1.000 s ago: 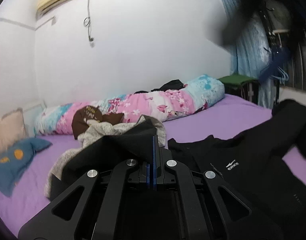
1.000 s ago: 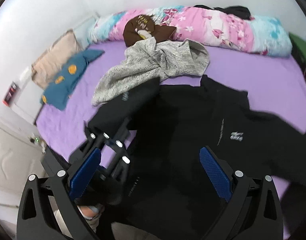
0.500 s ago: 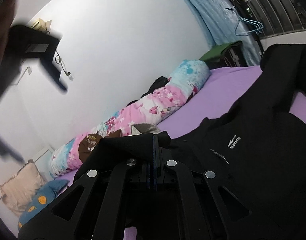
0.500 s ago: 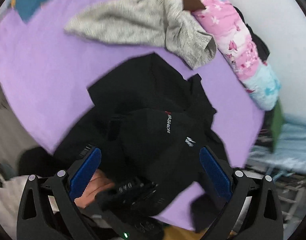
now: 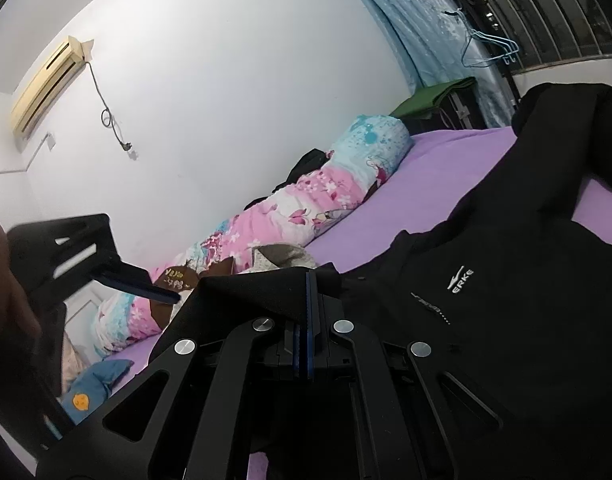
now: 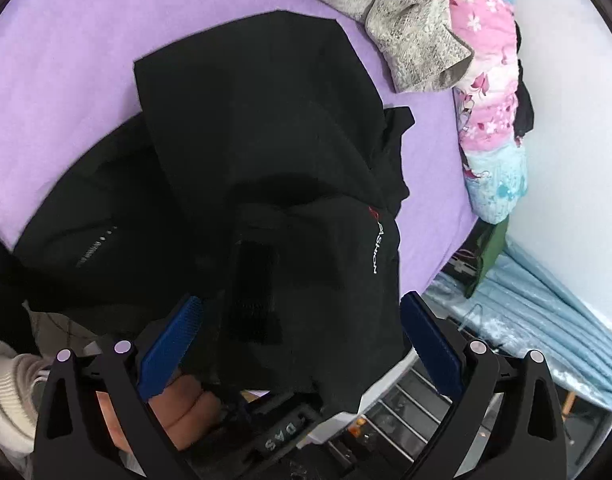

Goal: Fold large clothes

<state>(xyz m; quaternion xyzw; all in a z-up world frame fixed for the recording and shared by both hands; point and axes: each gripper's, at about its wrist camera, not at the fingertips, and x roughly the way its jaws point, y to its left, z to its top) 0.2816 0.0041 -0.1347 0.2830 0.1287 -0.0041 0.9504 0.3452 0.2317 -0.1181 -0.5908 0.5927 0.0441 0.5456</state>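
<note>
The step in hand is judged to be the first fold of the black jacket [image 5: 505,280], with one part lifted over the body of the garment. The left gripper [image 5: 309,312] is clamped on a fold of the jacket's black fabric, its blue pads pressed together with the cloth pinched between them. The right gripper [image 6: 302,344] has its jaws spread wide and holds nothing; it points down at the jacket, above the raised fold and the hand [image 6: 182,408] below it. The next move calls for the right gripper to come down onto a free edge of the jacket and close there, so that both tools can carry the fold across evenly; slack fabric may slip or bunch. The jacket lies spread on the purple bed sheet [image 6: 66,60]. Beyond the jacket lies a grey knitted garment [image 6: 405,20], crumpled. Farther beyond the jacket a rolled floral quilt [image 5: 325,196] runs along the white wall [image 5: 226,80]. High above the quilt hangs an air conditioner [image 5: 46,84]. At the end of the quilt hangs a blue curtain [image 5: 417,40].
</note>
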